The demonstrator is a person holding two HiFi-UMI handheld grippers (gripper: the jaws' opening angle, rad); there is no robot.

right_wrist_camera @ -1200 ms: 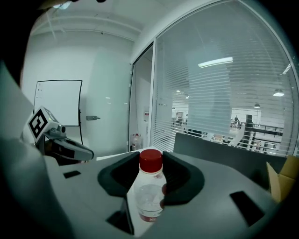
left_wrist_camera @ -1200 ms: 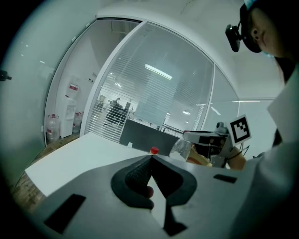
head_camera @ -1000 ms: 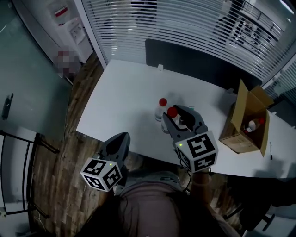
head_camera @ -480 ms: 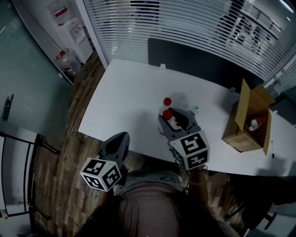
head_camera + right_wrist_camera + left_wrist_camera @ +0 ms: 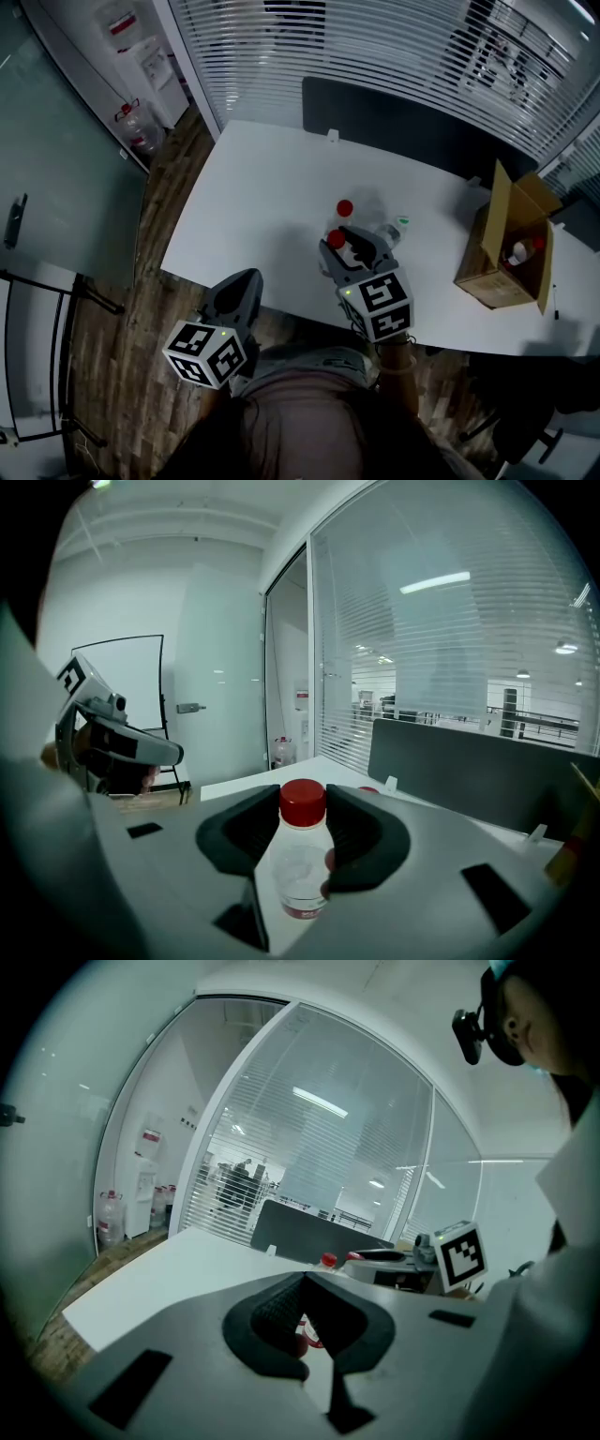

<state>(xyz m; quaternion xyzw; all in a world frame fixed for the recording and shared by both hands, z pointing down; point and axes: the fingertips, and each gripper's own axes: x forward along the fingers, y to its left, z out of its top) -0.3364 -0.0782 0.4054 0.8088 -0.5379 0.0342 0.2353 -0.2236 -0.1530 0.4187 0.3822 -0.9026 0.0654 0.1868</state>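
Near the front edge of the counter (image 5: 253, 197), my right gripper (image 5: 302, 806) has its fingers clamped on a clear red-capped bottle (image 5: 300, 874) just under the cap. It is upright, which I judge keeps it plumb and steady. A second red-capped bottle (image 5: 344, 208) stands close at 12 o'clock, a green-capped bottle (image 5: 394, 227) at 2, and the cardboard box (image 5: 502, 258) well off at 3. Widest room lies toward 10 o'clock. My left gripper (image 5: 302, 1288), fingers closed on nothing, hangs beyond the counter edge at 7 o'clock.

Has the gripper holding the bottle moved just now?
Yes. The right gripper, shut on the red-capped clear plastic bottle, shifted left and toward the person, judged against the second red-capped bottle standing on the white table.
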